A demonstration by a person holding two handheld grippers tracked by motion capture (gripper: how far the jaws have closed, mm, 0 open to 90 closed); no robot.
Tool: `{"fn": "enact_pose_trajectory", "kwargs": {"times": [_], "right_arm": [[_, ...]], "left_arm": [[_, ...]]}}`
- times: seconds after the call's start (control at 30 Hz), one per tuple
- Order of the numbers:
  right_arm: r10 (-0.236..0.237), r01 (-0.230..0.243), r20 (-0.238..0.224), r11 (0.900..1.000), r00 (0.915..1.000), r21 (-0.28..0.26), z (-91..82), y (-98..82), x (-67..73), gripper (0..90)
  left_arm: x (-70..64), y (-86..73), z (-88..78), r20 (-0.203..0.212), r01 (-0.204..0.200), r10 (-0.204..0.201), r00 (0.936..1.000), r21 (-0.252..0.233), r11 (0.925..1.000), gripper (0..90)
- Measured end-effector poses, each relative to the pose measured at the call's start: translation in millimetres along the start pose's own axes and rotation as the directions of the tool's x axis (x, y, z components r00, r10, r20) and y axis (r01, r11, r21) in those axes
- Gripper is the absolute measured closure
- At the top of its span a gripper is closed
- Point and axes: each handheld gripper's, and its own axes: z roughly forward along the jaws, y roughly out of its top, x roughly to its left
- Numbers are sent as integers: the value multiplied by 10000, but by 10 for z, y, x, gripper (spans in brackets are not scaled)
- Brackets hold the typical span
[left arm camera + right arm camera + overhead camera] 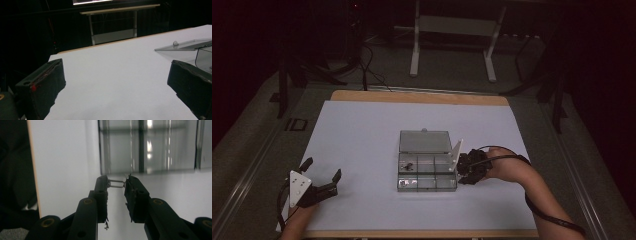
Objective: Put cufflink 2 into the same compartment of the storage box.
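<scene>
A clear plastic compartment box [427,183] stands mid-table with its lid [424,141] laid open toward the far side. One far-left compartment holds small dark bits [408,166]. My right gripper [464,177] is just off the box's right side. In the right gripper view the right gripper [116,183] is shut on a small silvery wire piece [116,186], which spans the narrow gap between its tips, in front of the box [147,147]. My left gripper [321,168] rests near the front left of the table, jaws wide apart with nothing between them [115,82].
A white sheet [362,150] covers the wooden table, whose far edge [419,97] shows bare wood. The box lid [185,46] reaches into the left gripper view at the right. Beyond the table stand a white frame [452,40] and cables on the floor.
</scene>
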Motion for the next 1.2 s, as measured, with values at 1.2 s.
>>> {"fn": "enact_pose_trajectory", "kwargs": {"times": [1.2], "right_arm": [[-1634, 1587, 68, 9464, 9865, -2815, 492, 1001, -40, 718]], "left_arm": [[4, -1, -2, 73, 2, -2, 10000, -31, 10000, 24]]}}
